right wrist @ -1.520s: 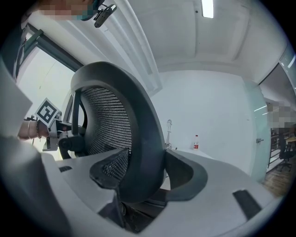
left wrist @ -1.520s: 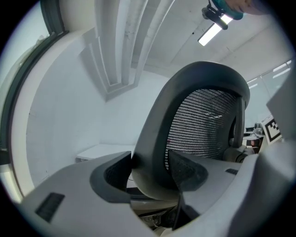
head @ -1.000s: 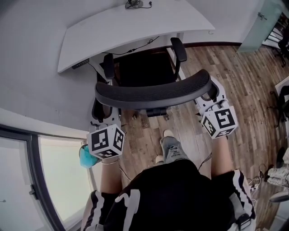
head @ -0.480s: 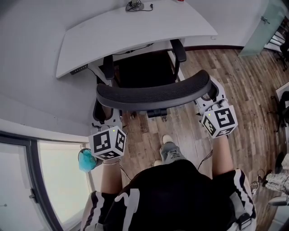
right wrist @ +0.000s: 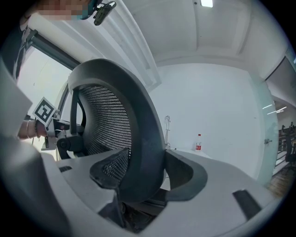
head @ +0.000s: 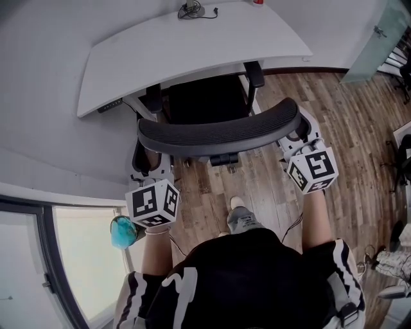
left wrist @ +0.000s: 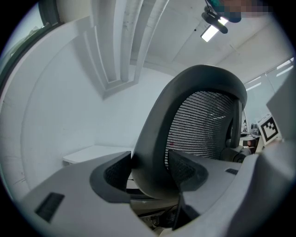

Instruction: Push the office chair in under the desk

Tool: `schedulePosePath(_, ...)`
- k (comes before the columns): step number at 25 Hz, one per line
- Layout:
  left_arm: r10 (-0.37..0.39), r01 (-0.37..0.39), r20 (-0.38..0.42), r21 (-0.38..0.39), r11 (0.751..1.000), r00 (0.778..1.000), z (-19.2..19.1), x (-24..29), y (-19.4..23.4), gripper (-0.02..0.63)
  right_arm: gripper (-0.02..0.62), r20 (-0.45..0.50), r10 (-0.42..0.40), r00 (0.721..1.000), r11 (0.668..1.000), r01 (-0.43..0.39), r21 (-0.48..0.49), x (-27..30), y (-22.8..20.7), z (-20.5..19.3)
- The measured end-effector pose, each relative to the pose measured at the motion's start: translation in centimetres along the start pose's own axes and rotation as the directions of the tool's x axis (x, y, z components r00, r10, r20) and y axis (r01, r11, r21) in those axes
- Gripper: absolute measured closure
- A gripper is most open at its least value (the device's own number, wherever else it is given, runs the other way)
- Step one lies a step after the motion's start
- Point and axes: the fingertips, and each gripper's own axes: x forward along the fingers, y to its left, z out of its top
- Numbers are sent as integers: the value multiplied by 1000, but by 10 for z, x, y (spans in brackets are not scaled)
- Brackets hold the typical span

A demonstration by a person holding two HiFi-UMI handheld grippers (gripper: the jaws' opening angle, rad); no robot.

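A black mesh office chair (head: 218, 132) stands in front of the white curved desk (head: 192, 45), with its seat and armrests partly beneath the desk's edge. My left gripper (head: 153, 168) is shut on the left edge of the backrest. My right gripper (head: 300, 136) is shut on the right edge. In the left gripper view the backrest frame (left wrist: 203, 125) fills the gap between the jaws of my left gripper (left wrist: 148, 173). In the right gripper view the frame (right wrist: 106, 120) sits the same way inside my right gripper (right wrist: 147, 173).
A grey wall and a glazed window run along the left, with a teal object (head: 122, 231) near the left hand. Cables (head: 191, 8) lie on the desk's far side, and a small red bottle (right wrist: 199, 142) stands there. The person's foot (head: 241, 215) is on the wood floor behind the chair.
The chair has rolled forward, and its armrests and seat sit further under the desk's edge. Both grippers went along with it, still clamped on the backrest.
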Motion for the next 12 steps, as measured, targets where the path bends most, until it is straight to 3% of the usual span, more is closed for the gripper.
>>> schedulePosePath(12,1,-1,2,-9,1000,1000,-1,37,-6,364,345,-5,23,1000,1000,-23,-4,35,-31,-3)
